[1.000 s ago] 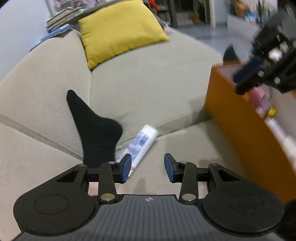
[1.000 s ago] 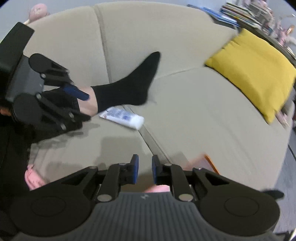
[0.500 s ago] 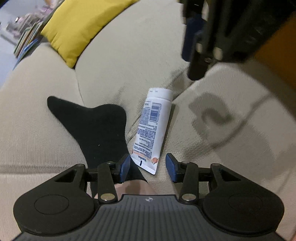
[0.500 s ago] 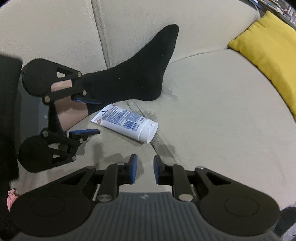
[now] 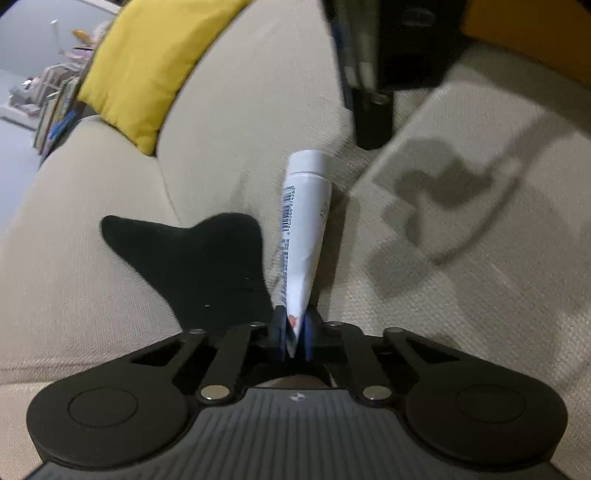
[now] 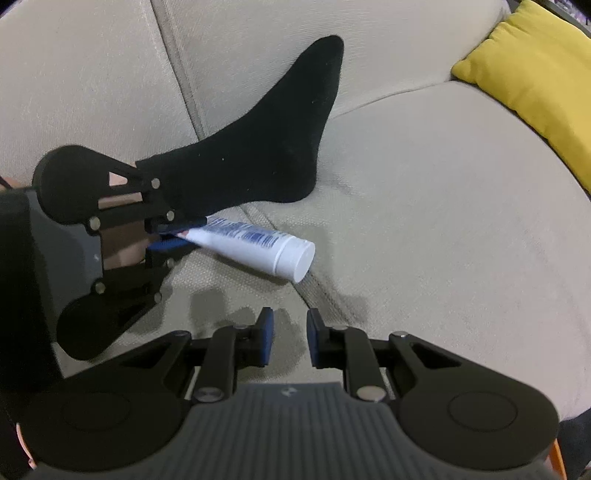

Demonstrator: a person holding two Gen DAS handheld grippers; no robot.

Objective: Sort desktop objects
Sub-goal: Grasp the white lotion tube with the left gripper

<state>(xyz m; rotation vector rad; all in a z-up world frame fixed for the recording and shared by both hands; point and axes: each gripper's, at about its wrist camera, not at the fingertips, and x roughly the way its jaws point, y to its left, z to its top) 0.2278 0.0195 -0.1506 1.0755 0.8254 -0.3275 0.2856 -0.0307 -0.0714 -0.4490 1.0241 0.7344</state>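
Since the earlier frames, both hand-held grippers have dropped toward the sofa seat, and the left hand-held gripper [image 5: 295, 338], which stood wide beside the white tube [image 5: 304, 221], now has that tube's crimped flat end between its blue pads. Its jaws are closing, and the pads already press on the crimp from both sides. From the right wrist view the same left hand-held gripper [image 6: 177, 236] comes in from the left, with the tube [image 6: 255, 243] stretching away from it, its white cap end low over the beige sofa [image 6: 424, 221] by the seam between two seat cushions; whether the cap rests on the fabric I cannot tell. A person's foot in a black sock [image 6: 266, 147] lies just behind the tube, close against it. The right hand-held gripper [image 6: 290, 341] hovers above the cushion near the tube's cap with a narrow gap between its pads and nothing in it. A yellow pillow [image 6: 535, 85] leans at the far right of the sofa. An orange container's edge [image 5: 535, 33] shows at the top right of the left wrist view, its contents out of sight.
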